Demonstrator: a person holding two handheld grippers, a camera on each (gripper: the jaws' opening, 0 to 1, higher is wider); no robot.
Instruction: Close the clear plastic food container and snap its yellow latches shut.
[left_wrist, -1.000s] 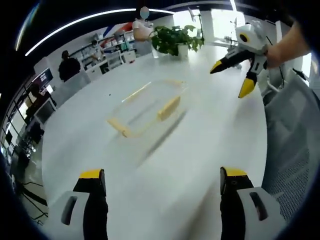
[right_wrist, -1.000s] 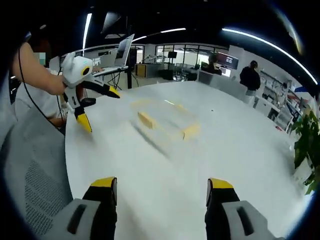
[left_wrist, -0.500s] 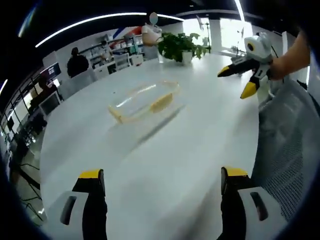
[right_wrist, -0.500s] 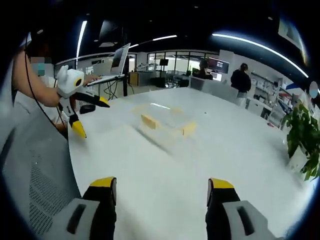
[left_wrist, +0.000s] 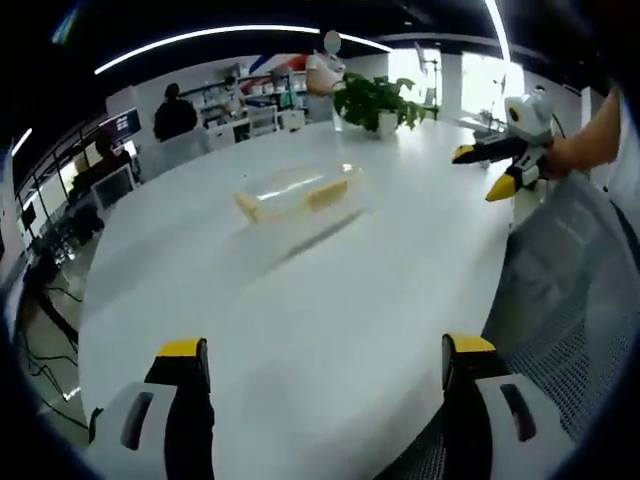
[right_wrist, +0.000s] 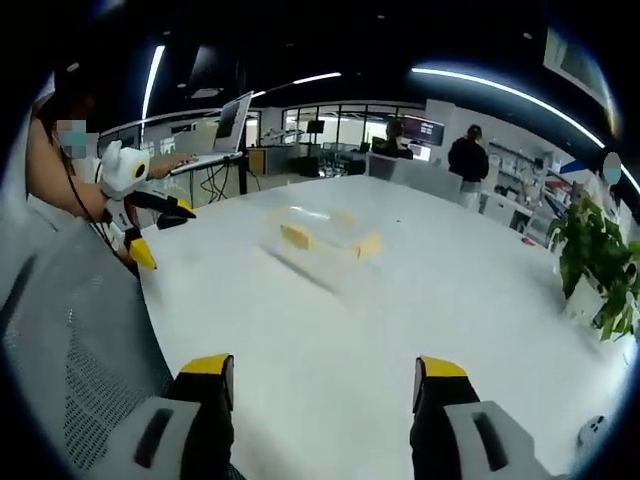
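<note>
The clear plastic food container (left_wrist: 298, 197) with yellow latches rests on the white table (left_wrist: 300, 300), far ahead of my left gripper (left_wrist: 326, 352), which is open and holds nothing. In the right gripper view the same container (right_wrist: 322, 238) lies mid-table, well beyond my right gripper (right_wrist: 326, 372), also open and bare. The right gripper (left_wrist: 503, 166) appears at the upper right of the left gripper view, jaws apart, held by a hand. The left gripper (right_wrist: 140, 225) appears at the left of the right gripper view, jaws apart.
A potted plant (left_wrist: 378, 100) stands at the far end of the table, seen also as plant (right_wrist: 592, 255). A grey mesh chair (left_wrist: 570, 290) sits by the table edge; the same chair (right_wrist: 70, 340) shows beside the person. People stand by shelves in the background.
Both grippers have pulled back from the container toward the table edge, so it looks smaller and farther. The container itself stays where it was.
</note>
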